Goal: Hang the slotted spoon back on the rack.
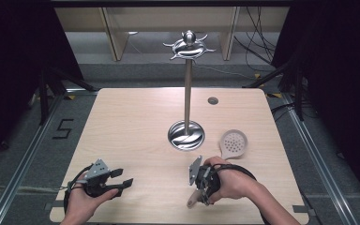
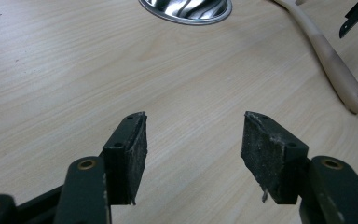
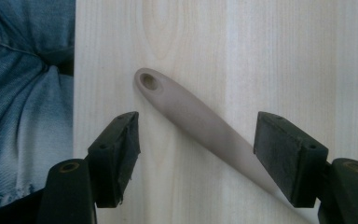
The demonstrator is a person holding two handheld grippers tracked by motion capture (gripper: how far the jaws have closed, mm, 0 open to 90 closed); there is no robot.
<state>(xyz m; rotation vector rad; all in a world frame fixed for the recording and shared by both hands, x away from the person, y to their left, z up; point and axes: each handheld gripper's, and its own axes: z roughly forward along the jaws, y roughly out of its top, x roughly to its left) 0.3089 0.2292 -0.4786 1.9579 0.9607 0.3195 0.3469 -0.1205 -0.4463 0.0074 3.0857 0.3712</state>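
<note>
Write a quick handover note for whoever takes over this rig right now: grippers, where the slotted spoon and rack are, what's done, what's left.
Left gripper: open, empty, near the table's front left.
Right gripper: open, pointing down over the slotted spoon's handle; pads not touching it.
Spoon lies flat, right of the hanging rack's base; its hooks are bare.
Done: nothing hung.
Left: probably grip the handle, lift, hang by its hole.

- A lab-like recording space is being shown;
- the wooden table (image 1: pixel 136 122) is being enclosed by black curtains (image 1: pixel 14 61), floor rails (image 1: pixel 21 164) and loose cables (image 1: pixel 258 47).
</note>
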